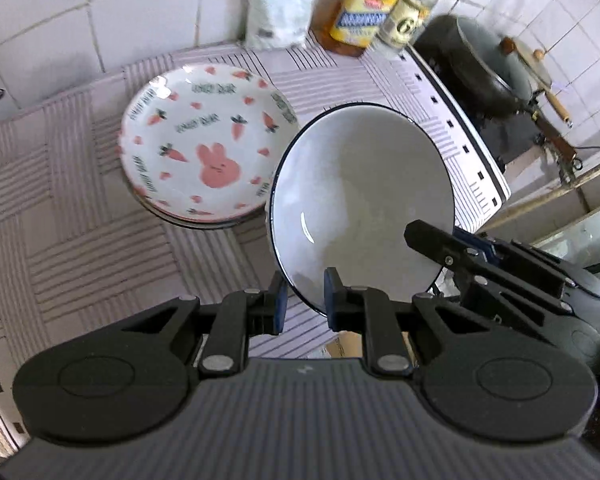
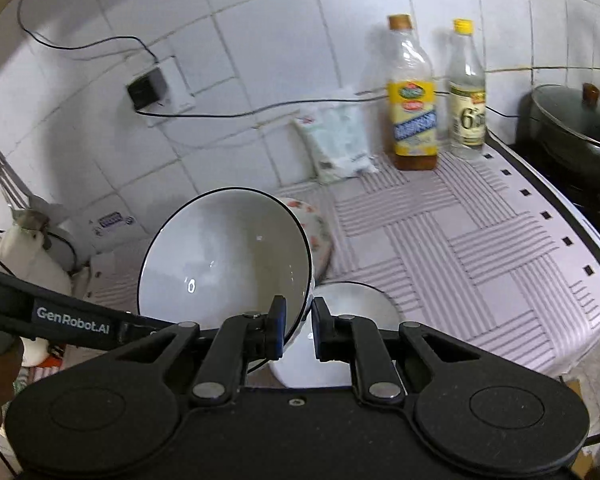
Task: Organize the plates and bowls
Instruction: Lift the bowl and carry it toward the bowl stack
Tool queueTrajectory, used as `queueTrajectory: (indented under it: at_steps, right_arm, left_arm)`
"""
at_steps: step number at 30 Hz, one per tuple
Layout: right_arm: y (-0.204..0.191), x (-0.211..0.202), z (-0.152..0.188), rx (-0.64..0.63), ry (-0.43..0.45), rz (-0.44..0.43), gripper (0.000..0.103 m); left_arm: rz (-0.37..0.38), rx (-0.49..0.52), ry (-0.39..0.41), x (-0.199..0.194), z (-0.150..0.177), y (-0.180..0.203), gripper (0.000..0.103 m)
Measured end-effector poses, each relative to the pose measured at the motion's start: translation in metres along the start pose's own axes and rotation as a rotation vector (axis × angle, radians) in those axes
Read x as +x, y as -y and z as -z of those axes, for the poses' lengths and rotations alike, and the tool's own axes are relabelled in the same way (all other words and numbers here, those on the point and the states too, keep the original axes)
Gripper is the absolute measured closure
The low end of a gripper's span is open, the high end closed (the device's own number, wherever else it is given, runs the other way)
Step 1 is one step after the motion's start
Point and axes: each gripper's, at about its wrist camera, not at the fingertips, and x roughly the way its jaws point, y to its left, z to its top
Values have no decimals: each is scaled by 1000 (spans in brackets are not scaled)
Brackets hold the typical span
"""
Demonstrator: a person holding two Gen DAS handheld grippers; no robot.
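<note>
Each claw carries 1 bowl in the air above the counter (image 1: 80,240), so the step in hand seems to be the moving of the bowls to one place. The left claw (image 1: 304,300) is narrow, pinching the near rim of a white bowl (image 1: 360,200) with a dark edge line. The right claw (image 2: 298,326) is narrow too, pinching the rim of a second bowl (image 2: 224,256) of the same look, tilted with its inside toward the camera. The rabbit plates (image 1: 204,148) lie stacked on the striped cloth, far left of the left bowl. Probably the next move is to nest one bowl into the other, lowering it slowly and level.
</note>
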Motion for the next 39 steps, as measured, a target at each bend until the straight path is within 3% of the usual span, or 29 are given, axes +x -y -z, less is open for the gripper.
queueTrajectory:
  at_steps: [8, 19, 24, 27, 31, 36, 39]
  right_arm:
    - [32, 18, 6, 6, -20, -16, 86]
    - [51, 39, 12, -40, -35, -31, 86]
    - [40, 48, 10, -210, -59, 21, 86]
    - [42, 52, 8, -242, -62, 15, 86]
    - [35, 54, 13, -343, -47, 41, 86]
    - [35, 54, 13, -381, -34, 54, 88]
    - [27, 54, 19, -484, -13, 95, 90]
  left_arm:
    - [-69, -22, -51, 33, -6, 23, 86]
    - [-87, -103, -131, 64, -12, 23, 85]
    - [-97, -143, -192, 75, -18, 23, 83]
    - [-108, -157, -212, 80, -21, 22, 83]
    - [-109, -177, -227, 83, -22, 19, 83]
    - [-115, -179, -236, 86, -23, 21, 82]
    - [-125, -173, -235, 89, -22, 22, 82]
